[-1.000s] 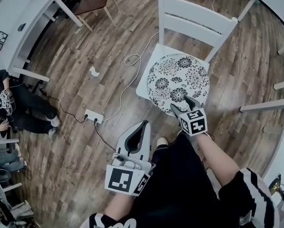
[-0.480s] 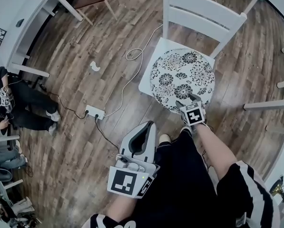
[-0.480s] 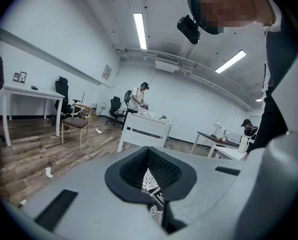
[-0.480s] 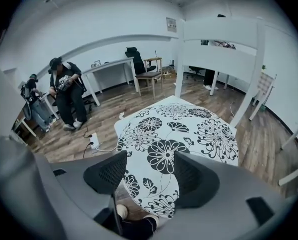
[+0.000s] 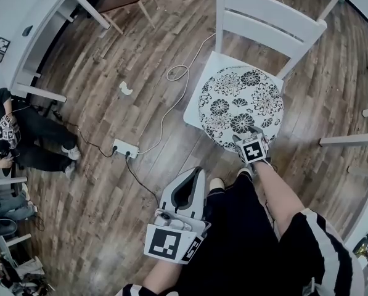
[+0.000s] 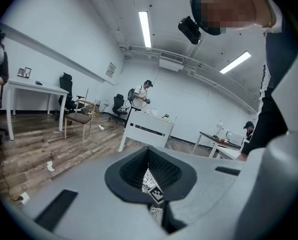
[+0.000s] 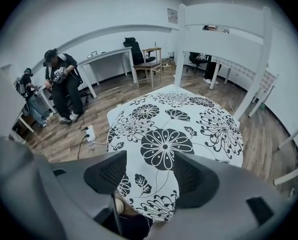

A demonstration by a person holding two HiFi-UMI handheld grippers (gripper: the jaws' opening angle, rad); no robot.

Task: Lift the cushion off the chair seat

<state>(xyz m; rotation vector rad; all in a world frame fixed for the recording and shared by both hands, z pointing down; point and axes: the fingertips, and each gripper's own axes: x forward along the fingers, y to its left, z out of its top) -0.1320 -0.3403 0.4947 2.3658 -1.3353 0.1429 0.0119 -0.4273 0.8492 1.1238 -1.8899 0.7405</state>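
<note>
The cushion (image 5: 240, 103) was lying flat on the chair (image 5: 267, 18). It's a round one, white with big black flowers, and it covered nearly the whole seat. Only a white corner of the seat (image 5: 196, 106) poked out, ahead and left of the right gripper (image 5: 253, 142).

That gripper was right at the cushion's near rim, the side opposite the chair back. Its jaws were spread wide, with a dark pad (image 7: 108, 171) either side and the rim of the cushion sitting in the gap between them. Honestly couldn't tell if the pads were actually touching the fabric. The rest of the cushion stretched straight out in front of it, and the chair back stood upright beyond that.

The left gripper (image 5: 191, 179) was behind and to the left of the right one, well apart from the cushion. It was held over the floor (image 5: 110, 227) beside the person's dark trouser leg and pointed toward the chair. Its jaws were closed together with nothing in them. There was just a thin slit between them, and through it you could see a bit of flower pattern and the right gripper's marker cube.

Left of the left gripper, a white power strip (image 5: 123, 148) lay on the wood floor. A white cable (image 5: 171, 94) ran from it toward the chair. Further left a person (image 5: 23, 134) was sitting. Ahead of them were a white worktop (image 5: 45, 36) and a brown chair (image 5: 119, 2).
</note>
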